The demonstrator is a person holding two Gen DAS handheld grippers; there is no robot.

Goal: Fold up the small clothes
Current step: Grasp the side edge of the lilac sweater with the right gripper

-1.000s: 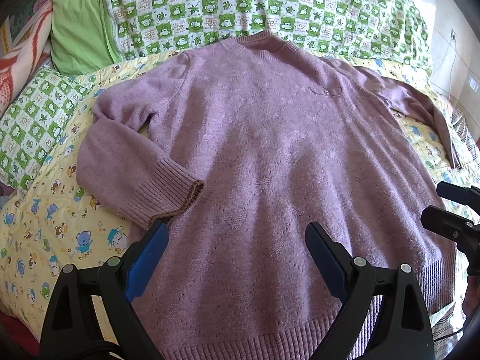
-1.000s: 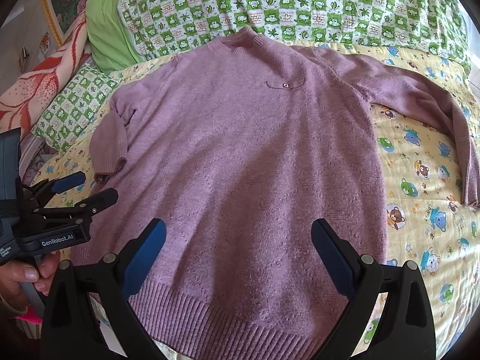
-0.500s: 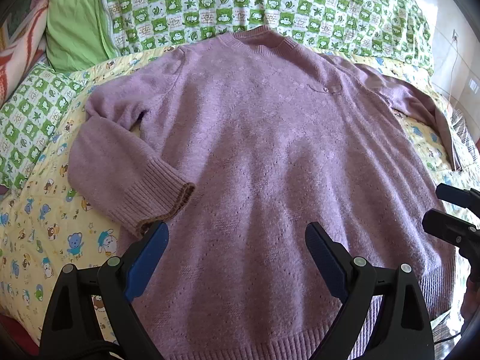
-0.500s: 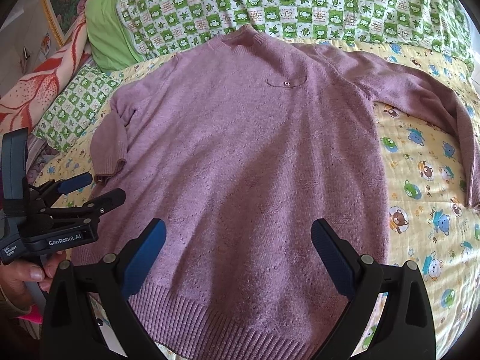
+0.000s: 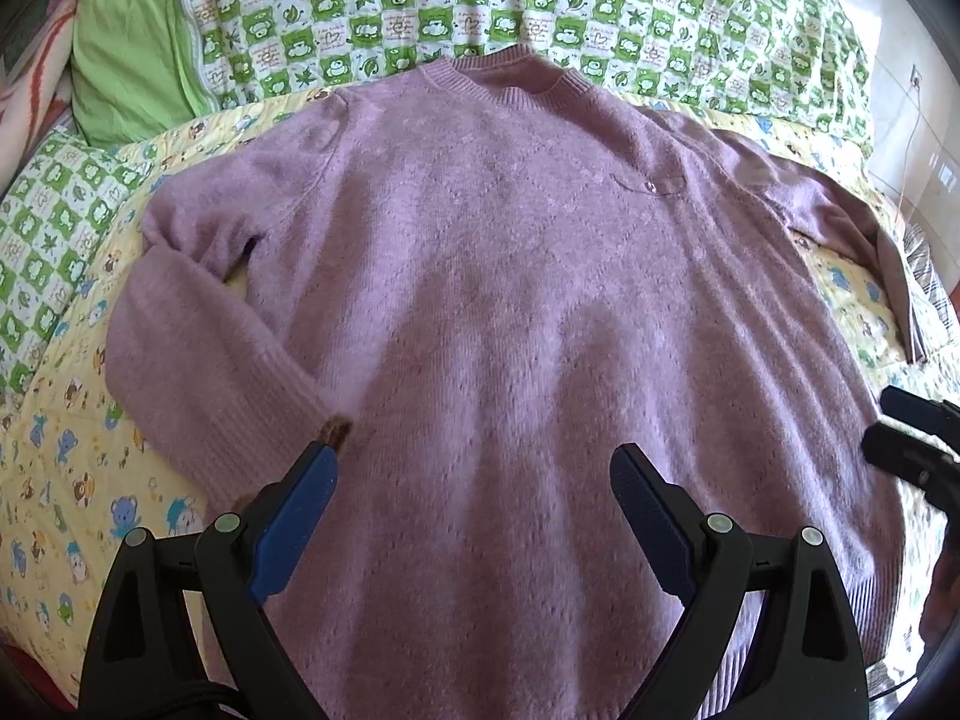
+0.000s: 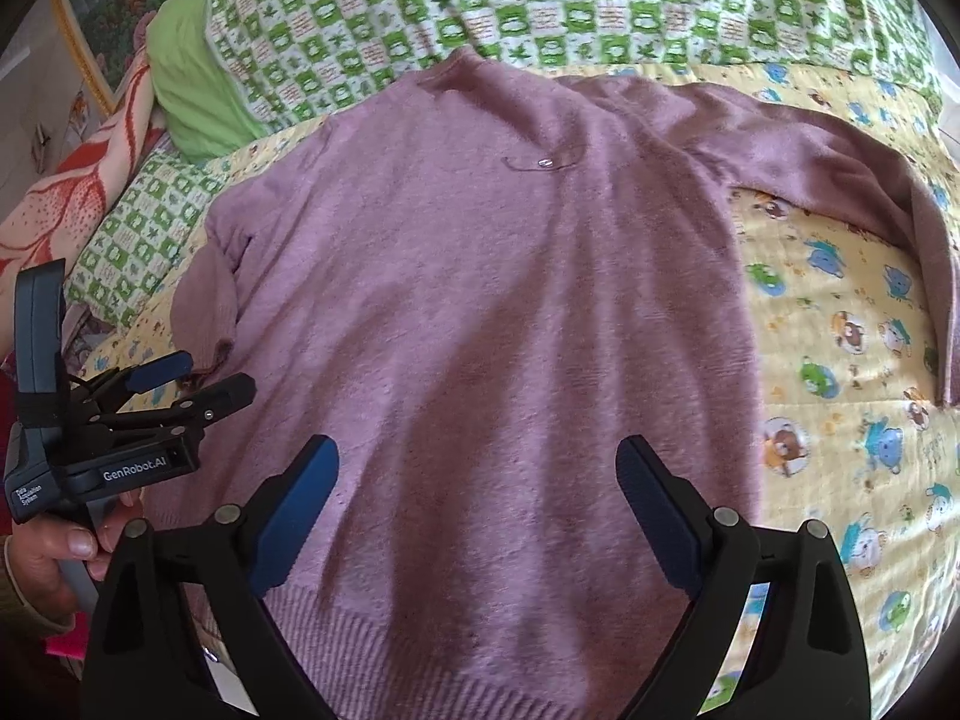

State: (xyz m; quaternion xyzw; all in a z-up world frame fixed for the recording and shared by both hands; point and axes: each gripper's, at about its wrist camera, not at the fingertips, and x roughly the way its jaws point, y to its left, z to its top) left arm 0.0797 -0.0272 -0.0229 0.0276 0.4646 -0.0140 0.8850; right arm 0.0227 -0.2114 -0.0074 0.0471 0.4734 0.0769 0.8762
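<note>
A mauve knit sweater point(image 5: 510, 300) point(image 6: 480, 312) lies flat, front up, on the bed with its collar at the far side. One sleeve is bent so its ribbed cuff point(image 5: 258, 432) rests beside the body. The other sleeve point(image 6: 840, 162) stretches out to the right. My left gripper point(image 5: 474, 468) hovers open over the lower body, its left finger close to the cuff. Above the hem area my right gripper point(image 6: 477, 462) is open too, with nothing held. The left gripper point(image 6: 192, 381) also shows in the right wrist view, near the cuff.
The sweater rests on a yellow cartoon-print quilt point(image 6: 852, 360). A green checked blanket point(image 5: 540, 6) and a green pillow point(image 5: 126, 42) lie at the far side. A hand point(image 6: 54, 546) holds the left gripper's handle. A wall with a cable point(image 5: 912, 108) is at far right.
The left gripper has moved forward and left, so the bent sleeve's cuff is now right beside its left finger. The right gripper has crept slightly forward over the sweater.
</note>
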